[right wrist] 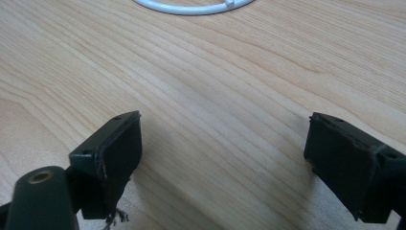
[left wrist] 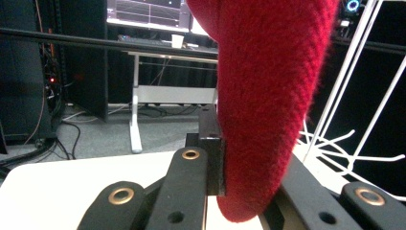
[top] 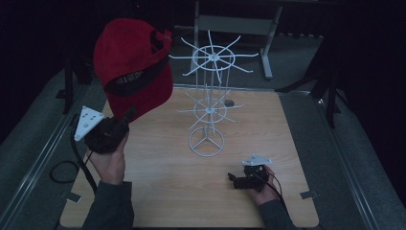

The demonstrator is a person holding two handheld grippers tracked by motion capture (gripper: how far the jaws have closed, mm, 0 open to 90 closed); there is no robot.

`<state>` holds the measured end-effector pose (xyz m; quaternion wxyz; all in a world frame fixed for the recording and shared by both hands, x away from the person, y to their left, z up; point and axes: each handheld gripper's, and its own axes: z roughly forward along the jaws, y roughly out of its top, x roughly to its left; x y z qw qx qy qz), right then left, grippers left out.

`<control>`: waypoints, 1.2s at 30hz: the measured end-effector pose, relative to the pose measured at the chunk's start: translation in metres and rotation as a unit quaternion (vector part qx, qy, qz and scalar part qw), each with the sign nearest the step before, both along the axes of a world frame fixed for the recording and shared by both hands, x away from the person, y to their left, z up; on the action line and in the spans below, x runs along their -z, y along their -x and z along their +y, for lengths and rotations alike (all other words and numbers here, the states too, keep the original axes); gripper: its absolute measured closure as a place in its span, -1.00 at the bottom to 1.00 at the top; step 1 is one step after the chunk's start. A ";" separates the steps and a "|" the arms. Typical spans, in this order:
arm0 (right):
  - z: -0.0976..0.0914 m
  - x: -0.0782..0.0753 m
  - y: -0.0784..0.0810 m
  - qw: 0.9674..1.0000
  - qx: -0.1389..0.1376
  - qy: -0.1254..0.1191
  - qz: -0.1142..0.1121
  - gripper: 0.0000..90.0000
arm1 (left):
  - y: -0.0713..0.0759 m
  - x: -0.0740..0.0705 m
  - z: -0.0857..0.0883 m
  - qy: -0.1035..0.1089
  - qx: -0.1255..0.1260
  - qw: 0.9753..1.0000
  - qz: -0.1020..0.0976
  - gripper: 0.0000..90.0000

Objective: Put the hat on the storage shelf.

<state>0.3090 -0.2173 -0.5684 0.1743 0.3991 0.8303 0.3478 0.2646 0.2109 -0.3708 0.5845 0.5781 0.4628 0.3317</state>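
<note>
High view: left gripper is raised over the left-far part of the tabletop, fingers clenched on the brim of a red cap, which hangs in the air up and left of the white wire rack. Left gripper view shows the brim pinched tight, rack wires just to its right.

Right gripper rests low at near right, fingers released w/ nothing btwn them, bare wood below; the rack's base ring lies just beyond.

Step in hand, prob: hang cap on one of the rack's top arms. To do it well: keep the pinch firm, carry the cap right and a bit higher than the arm tips, drop the crown or back opening over one arm, then let go slowly. The rack looks light, so the free right gripper could steady its base vs tipping.

Surface: pale wood-grain tabletop w/ grey floor around. Room is dark; a white-legged desk stands behind, and screens and cables show far off.
</note>
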 end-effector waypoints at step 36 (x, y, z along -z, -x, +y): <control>0.000 0.000 0.000 1.000 0.000 -0.001 -0.002 -0.72 | 0.003 0.039 -0.007 -0.012 0.000 1.000 0.027 0.91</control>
